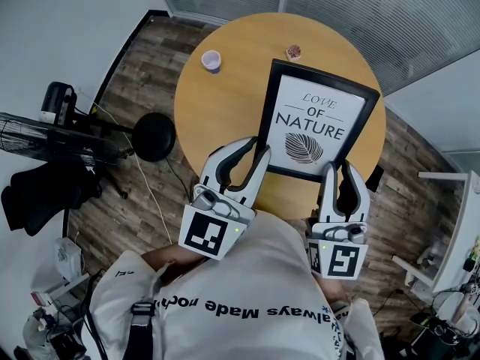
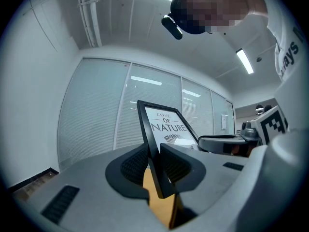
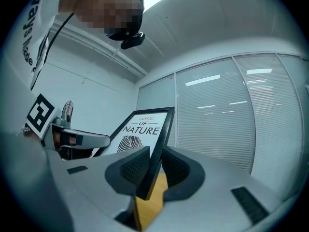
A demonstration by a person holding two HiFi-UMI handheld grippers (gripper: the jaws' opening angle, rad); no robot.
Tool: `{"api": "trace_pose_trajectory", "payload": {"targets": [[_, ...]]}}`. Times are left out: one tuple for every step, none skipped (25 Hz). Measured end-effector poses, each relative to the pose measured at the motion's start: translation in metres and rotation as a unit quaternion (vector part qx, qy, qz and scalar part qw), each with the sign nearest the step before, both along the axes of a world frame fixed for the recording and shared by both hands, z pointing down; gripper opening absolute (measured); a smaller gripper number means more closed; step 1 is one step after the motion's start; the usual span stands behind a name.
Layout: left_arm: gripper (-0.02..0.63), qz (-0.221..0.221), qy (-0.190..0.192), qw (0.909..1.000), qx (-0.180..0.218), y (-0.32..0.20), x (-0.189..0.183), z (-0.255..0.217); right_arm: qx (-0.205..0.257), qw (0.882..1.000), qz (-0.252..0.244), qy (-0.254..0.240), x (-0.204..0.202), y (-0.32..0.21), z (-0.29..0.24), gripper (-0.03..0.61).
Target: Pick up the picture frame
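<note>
Head view: picture frame [image 1: 319,118], black border with a "LOVE OF NATURE" leaf print, was over the round wooden table [image 1: 225,111], covering centre to roughly 4 o'clock, print side up.

Left gripper [image 1: 255,150] was on the frame's 7 o'clock corner and right gripper [image 1: 339,169] on its 5 o'clock corner. Both were reaching in from the table's 6 o'clock edge, in front of the person's white shirt [image 1: 247,291].

Left gripper view: jaws were clamped on the frame's left border. Ribbed pads [image 2: 133,166] pressed either face, and table wood showed below through the gap.

Right gripper view: same grip on the right border, jaws narrow on the black moulding near the lower corner.

In both gripper views the frame ran up and away from the jaws toward the window blinds [image 2: 96,110]. I couldn't tell whether its lower edge touched the tabletop or was clear of it.

Other items:
- Small cup [image 1: 211,60] at the table's 10 o'clock, well apart from the frame.
- Small brown object [image 1: 293,51] at 12 o'clock, near the frame's top-left corner, not touching.
- Black round stool [image 1: 154,136] on the floor just beside the table's 9 o'clock edge.
- Fan [image 1: 52,137] further out at 9 o'clock.
</note>
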State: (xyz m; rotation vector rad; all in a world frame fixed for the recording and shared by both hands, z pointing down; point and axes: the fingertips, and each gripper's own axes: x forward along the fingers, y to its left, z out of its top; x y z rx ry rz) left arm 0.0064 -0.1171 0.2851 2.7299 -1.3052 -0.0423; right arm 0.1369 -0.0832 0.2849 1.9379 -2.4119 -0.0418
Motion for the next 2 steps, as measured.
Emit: {"api": "trace_pose_trajectory", "payload": {"targets": [[0.094,0.0,0.0,1.0,0.0,0.0,0.0002,0.0003,0.0,1.0,0.0,0.0,0.0003,0.0,0.0003,0.097],[0.094,0.0,0.0,1.0,-0.001,0.0001,0.0004,0.0005,0.0,1.0,0.0,0.0,0.0005,0.0,0.0006,0.097]]}}
